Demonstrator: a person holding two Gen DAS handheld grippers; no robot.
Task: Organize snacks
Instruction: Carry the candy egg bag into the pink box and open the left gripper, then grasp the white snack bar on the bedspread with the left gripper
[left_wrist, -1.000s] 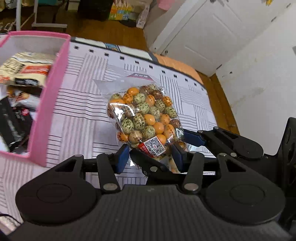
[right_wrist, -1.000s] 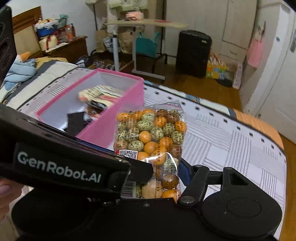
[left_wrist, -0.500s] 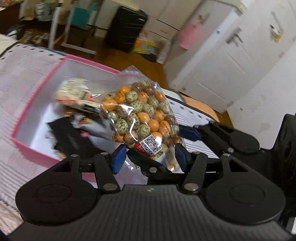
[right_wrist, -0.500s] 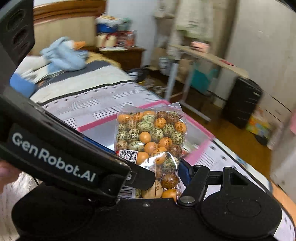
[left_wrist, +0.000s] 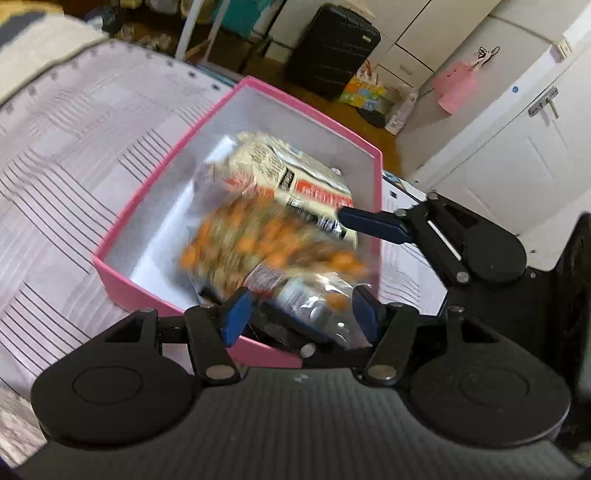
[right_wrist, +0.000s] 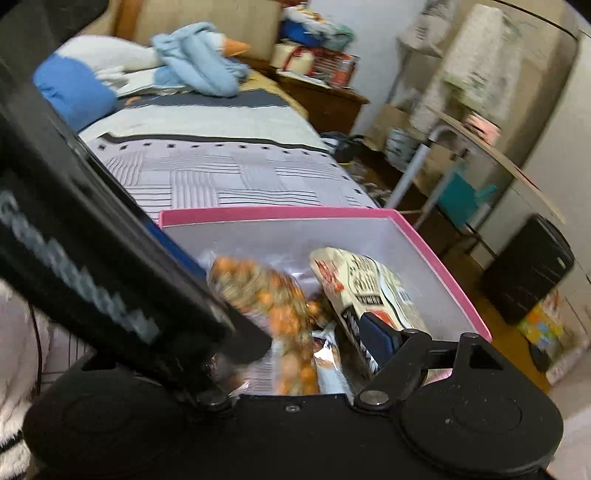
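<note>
Left wrist view: my left gripper (left_wrist: 299, 314) has just been opening, jaws apart, the candy bag (left_wrist: 266, 247) between them but the blue pads no longer pressing it. It is a blur, dropping into the pink box (left_wrist: 122, 284) on the striped bedcover (left_wrist: 74, 166), over the white snack packet (left_wrist: 291, 177). My right gripper (right_wrist: 314, 347) has also just been opening, jaws wide, nothing gripped; the bag's lower end sits in the gap. Risk, as I judge it: the bag's tail lies at the near wall right by my pads, so it could snag on a pad as I pull away, or flop over the near rim onto the bedcover. It could also land crooked on the white packet and slide. Hard to read: the bag is smeared by motion, so I cannot tell if it touches the box floor. My left gripper's body hides the right gripper's left finger, and the dark wrappers under the bag are mostly covered.
</note>
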